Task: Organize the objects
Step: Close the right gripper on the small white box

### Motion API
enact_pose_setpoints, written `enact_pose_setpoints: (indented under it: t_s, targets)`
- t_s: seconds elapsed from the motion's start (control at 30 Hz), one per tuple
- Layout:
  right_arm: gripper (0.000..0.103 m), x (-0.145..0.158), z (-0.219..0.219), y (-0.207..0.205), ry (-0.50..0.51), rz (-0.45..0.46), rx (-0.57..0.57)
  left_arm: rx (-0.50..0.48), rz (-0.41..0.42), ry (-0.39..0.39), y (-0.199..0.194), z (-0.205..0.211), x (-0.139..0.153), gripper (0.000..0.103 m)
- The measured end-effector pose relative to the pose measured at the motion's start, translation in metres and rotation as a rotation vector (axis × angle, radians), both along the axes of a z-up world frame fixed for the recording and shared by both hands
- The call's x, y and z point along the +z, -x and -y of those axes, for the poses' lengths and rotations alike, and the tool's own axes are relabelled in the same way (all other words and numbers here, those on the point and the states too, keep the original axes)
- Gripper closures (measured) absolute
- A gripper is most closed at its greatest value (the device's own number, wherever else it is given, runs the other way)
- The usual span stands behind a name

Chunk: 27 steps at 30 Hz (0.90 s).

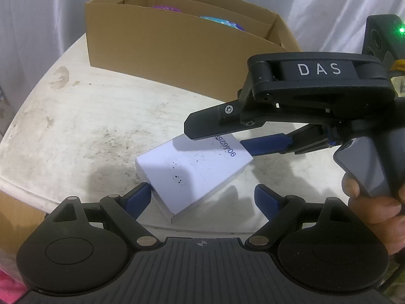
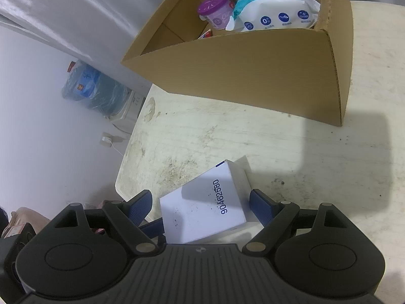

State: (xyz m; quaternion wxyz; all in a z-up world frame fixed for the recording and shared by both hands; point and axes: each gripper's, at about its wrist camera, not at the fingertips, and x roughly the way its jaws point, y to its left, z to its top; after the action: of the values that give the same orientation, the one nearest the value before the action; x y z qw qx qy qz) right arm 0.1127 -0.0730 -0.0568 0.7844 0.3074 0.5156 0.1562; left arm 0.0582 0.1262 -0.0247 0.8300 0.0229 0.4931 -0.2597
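A white carton (image 1: 192, 172) with a printed number lies tilted on the pale table (image 1: 88, 126) near its front edge. My left gripper (image 1: 202, 192) stands open around its near end: the left pad (image 1: 143, 193) is at the carton's edge, the right pad is apart from it. My right gripper (image 1: 217, 139) comes in from the right and straddles the far end. In the right wrist view the carton (image 2: 202, 207) sits between the open right gripper (image 2: 201, 197) fingers with a gap at the left pad. Behind stands an open cardboard box (image 2: 253, 76).
The cardboard box (image 1: 164, 45) holds a purple-lidded jar (image 2: 215, 10) and a wipes pack (image 2: 273, 7). A hand (image 1: 374, 210) grips the right tool's handle. Large water bottles (image 2: 93, 88) stand on the floor past the table's left edge. Stained tabletop lies between carton and box.
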Motion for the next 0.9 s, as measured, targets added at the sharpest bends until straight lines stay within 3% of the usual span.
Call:
enact_pose_setpoints:
  t_s: [0.9]
  targets:
    - [0.015, -0.0003, 0.0005, 0.0003, -0.004, -0.001, 0.0, -0.005, 0.0, -0.005, -0.0002, 0.0, -0.0012, 0.012]
